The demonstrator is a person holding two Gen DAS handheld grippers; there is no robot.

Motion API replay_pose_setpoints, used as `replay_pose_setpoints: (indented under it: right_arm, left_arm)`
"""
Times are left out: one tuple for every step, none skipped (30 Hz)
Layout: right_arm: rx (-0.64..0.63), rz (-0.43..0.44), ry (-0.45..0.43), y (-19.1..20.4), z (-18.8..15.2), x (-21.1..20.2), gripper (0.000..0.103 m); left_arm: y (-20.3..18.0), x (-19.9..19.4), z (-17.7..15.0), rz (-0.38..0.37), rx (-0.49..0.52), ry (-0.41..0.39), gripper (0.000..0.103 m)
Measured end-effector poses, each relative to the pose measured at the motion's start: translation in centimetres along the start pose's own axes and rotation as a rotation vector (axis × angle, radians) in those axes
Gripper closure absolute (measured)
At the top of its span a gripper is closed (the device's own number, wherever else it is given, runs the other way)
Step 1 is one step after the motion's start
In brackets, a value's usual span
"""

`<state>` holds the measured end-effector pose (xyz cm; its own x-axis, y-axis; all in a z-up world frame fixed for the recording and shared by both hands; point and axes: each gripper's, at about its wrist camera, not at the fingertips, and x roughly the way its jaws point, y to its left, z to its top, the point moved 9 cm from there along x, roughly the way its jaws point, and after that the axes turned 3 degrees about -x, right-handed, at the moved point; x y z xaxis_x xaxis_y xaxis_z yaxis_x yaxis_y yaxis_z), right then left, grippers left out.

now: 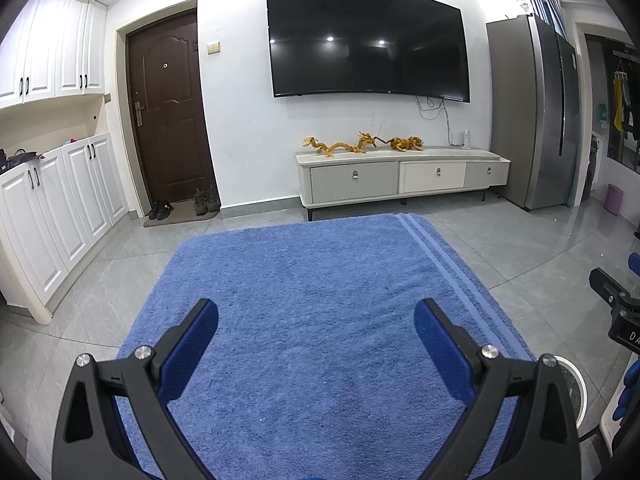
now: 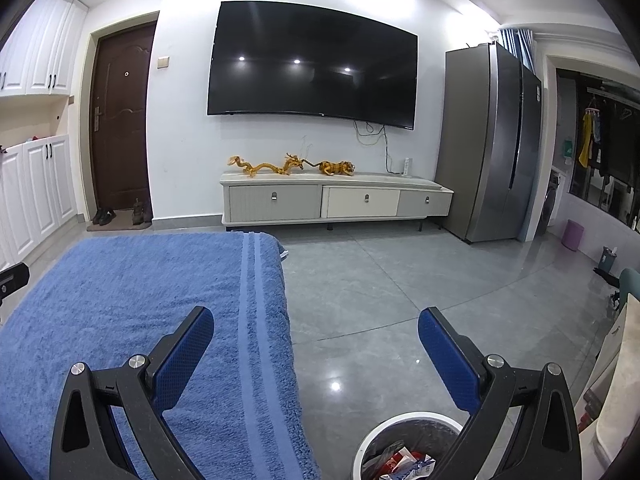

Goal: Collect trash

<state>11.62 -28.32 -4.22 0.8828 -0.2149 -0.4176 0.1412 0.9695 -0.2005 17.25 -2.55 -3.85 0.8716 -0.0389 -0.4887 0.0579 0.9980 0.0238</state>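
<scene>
The left claw [image 1: 316,316] hangs wide open and empty over the blue towel [image 1: 320,300] covering the worktop. The right claw [image 2: 316,324] is spread just as wide, gripping nothing, straddling the towel's striped edge. Below it, on the grey floor, the white-rimmed trash bin [image 2: 404,420] stands upright, mouth up, crumpled wrappers [image 2: 404,466] inside.

Both views are brightly and evenly lit from ceiling lamps, mirrored as three white spots on the black wall-mounted television screen [image 1: 368,40] far beyond the jaws. Glare is seen on the glossy grey tiled floor [image 2: 335,386]. Straight lines are bowed and corners blackened by fisheye distortion.
</scene>
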Motion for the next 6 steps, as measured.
replay_pose_setpoints:
  right_arm:
    - [0.0, 0.0, 0.0, 0.0, -0.01, 0.03, 0.0]
    - [0.0, 0.0, 0.0, 0.01, 0.0, 0.02, 0.0]
    - [0.0, 0.0, 0.0, 0.01, 0.0, 0.03, 0.0]
    - [0.0, 0.0, -0.001, 0.02, 0.03, 0.02, 0.0]
    - [-0.001, 0.0, -0.001, 0.03, 0.05, 0.07, 0.0]
    - [-0.003, -0.001, -0.002, 0.05, 0.09, 0.17, 0.0]
  left_arm:
    - [0.01, 0.0, -0.02, -0.001, -0.002, 0.001, 0.004]
    - [0.01, 0.01, -0.03, -0.002, -0.004, 0.002, 0.004]
    - [0.01, 0.0, -0.03, -0.002, -0.006, 0.002, 0.004]
    - [0.07, 0.0, -0.03, -0.002, -0.008, 0.001, 0.004]
    - [0.11, -0.02, -0.02, 0.0, -0.01, 0.001, 0.004]
    - [0.17, -0.03, -0.01, 0.0, -0.012, 0.001, 0.004]
